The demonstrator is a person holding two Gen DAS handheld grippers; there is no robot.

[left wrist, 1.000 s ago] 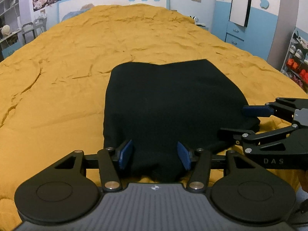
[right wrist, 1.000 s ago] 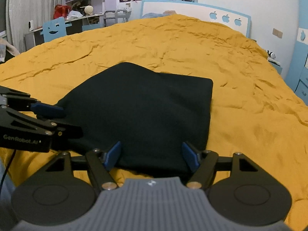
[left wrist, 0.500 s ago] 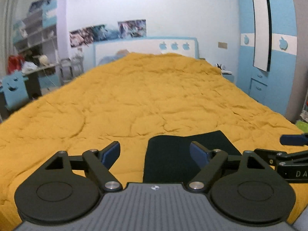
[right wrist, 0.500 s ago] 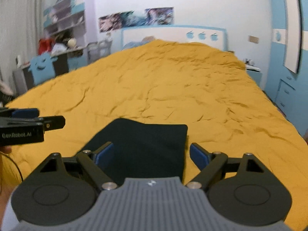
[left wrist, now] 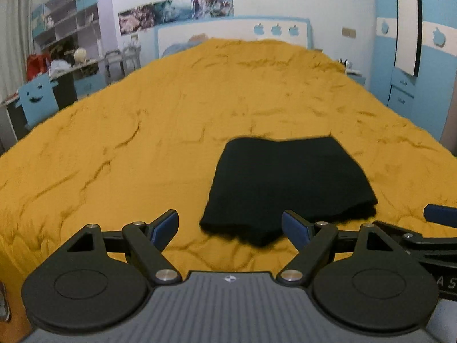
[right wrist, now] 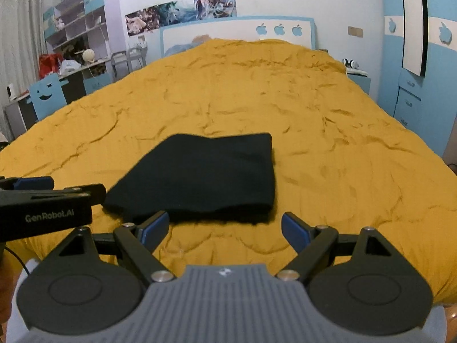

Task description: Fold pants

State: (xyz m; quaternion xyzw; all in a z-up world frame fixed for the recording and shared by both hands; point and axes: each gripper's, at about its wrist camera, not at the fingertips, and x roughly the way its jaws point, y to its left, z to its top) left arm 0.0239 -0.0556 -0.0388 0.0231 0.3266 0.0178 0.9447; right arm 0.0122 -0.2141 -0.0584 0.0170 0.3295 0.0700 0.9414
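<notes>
The black pants (left wrist: 288,184) lie folded into a compact, roughly square bundle on the yellow bedspread (left wrist: 142,131), near the bed's foot edge and well short of the blue-and-white headboard (left wrist: 231,31) at the far end. Nothing touches them.

The left gripper (left wrist: 230,224) hangs above the near edge of the bedspread, its jaws spread to their widest after just opening, with only the near corner of the bundle showing through the gap and no cloth in their grasp. The right gripper (right wrist: 225,225) hangs beside it, jaws likewise just opened and spread wide, empty, with the pants' near edge just beyond its blue fingertips (right wrist: 155,225). Each gripper shows at the edge of the other's view.
</notes>
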